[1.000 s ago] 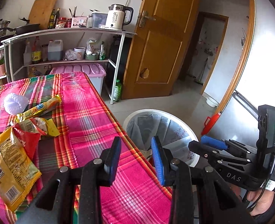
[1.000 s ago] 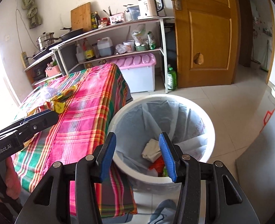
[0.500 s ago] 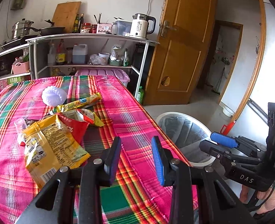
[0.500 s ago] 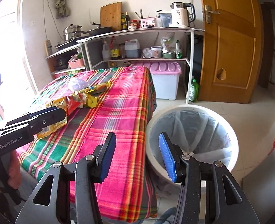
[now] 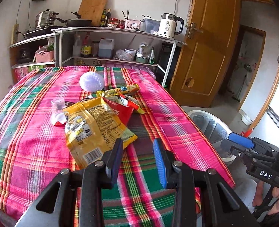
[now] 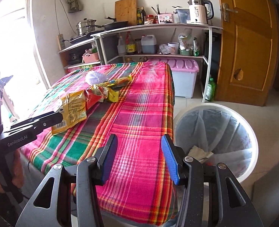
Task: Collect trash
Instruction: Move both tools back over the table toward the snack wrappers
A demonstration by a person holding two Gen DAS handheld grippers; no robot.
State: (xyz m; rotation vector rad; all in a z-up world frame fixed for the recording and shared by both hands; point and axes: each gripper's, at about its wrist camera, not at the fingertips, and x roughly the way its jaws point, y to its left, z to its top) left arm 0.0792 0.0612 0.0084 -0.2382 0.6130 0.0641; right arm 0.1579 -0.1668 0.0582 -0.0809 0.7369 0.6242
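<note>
A: Left wrist view is filled by the surface under its plaid cloth, and the trash is seen heaped toward the middle, slightly left. The largest piece, the yellow snack bag, lies flat, its near corner just beside the left hand-held gripper, which is held released with nothing between its fingers.

B: How is that bag judged to handle?

A: It is taken to be light, thin and crinkly, probably slick on its printed face. A hold on the near sealed edge, where the barcode is printed, is thought safest, since the flat middle offers nothing to pinch.

B: And the smaller pieces?

A: A red wrapper is partly tucked under the yellow bag, a long yellow stick wrapper lies beyond it, and a white frilled ball sits farthest back. A small clear cup stands at the left; it is judged stiff but easily tipped or crushed.

B: What is added by the right wrist view?

A: The lined trash bin on the floor to the right of the surface is shown from above, with crumpled paper already inside; only its rim is caught in the left view. The right hand-held gripper is likewise shown released and empty over the near right edge. The clear cup cannot be made out there.
</note>
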